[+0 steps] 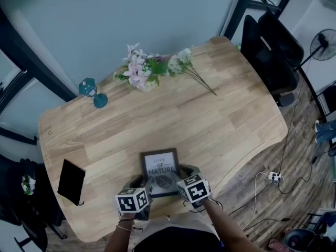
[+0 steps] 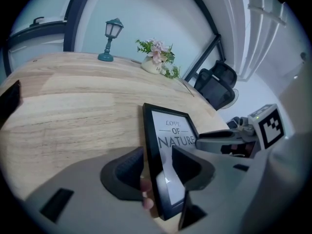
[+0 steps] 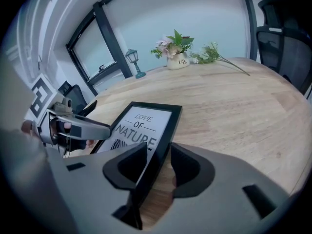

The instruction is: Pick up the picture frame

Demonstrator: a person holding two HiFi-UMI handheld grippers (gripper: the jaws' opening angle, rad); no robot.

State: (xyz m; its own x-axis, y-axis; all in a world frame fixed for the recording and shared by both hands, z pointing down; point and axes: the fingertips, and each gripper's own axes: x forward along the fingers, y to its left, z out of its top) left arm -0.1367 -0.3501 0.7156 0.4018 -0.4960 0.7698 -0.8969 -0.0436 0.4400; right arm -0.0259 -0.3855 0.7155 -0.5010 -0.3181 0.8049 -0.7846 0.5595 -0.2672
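A black picture frame (image 1: 160, 170) with a "LOVE OF NATURE" print sits at the near edge of the wooden table (image 1: 210, 125). My left gripper (image 1: 144, 182) holds its left border and my right gripper (image 1: 181, 179) its right border. In the left gripper view the frame (image 2: 171, 130) has its edge between the jaws of the left gripper (image 2: 157, 165), which is shut on it. In the right gripper view the frame (image 3: 146, 123) rises tilted off the wood, with the right gripper (image 3: 158, 162) shut on its right edge.
A black tablet (image 1: 71, 181) lies at the table's left. A teal lantern (image 1: 89, 91), a vase of pink flowers (image 1: 140, 72) and a loose sprig (image 1: 191, 70) stand along the far side. A black office chair (image 1: 270, 56) is at the right end.
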